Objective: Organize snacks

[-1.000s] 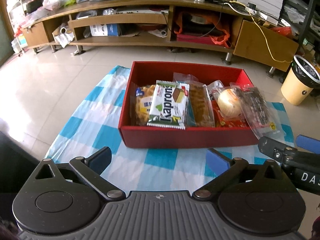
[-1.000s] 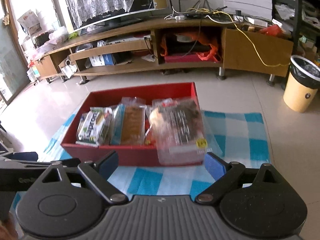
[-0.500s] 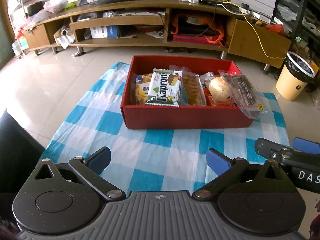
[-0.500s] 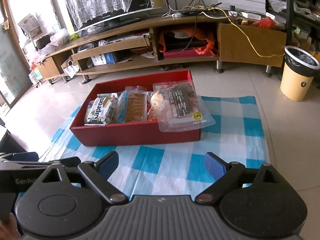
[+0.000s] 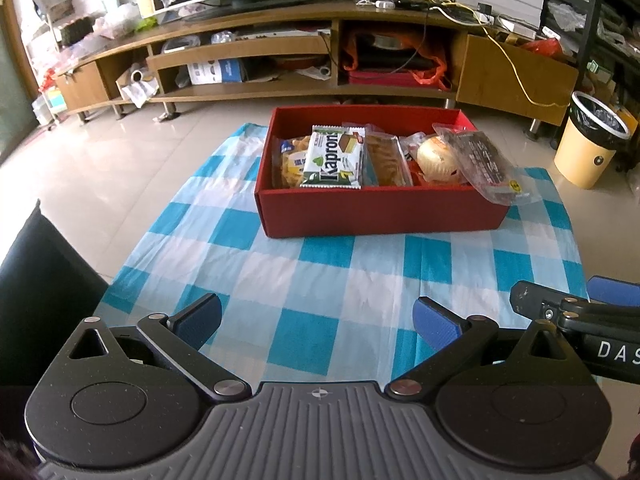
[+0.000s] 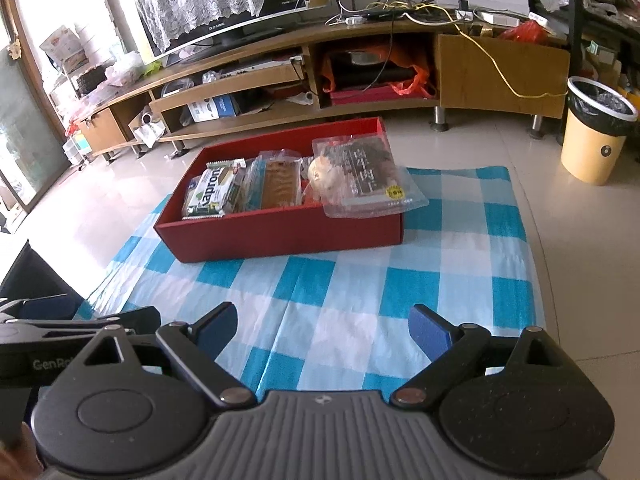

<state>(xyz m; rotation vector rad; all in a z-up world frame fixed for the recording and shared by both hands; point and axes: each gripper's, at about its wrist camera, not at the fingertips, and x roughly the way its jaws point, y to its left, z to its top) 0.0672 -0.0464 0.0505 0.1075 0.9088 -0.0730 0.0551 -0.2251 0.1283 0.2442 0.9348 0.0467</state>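
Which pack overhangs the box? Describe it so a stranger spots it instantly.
Find the red box on the blue-checked cloth. At its right end lies the clear dark-printed pack. It alone juts over the rim and bears a round yellow sticker.

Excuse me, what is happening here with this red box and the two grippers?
A person is organizing snacks with two handheld grippers. The red box sits on a blue checkered cloth and holds several packets, among them a Kapron wafer pack. A clear packet of dark snack lies over the box's right corner, partly hanging out. The left gripper and the right gripper are both open, empty and well short of the box.
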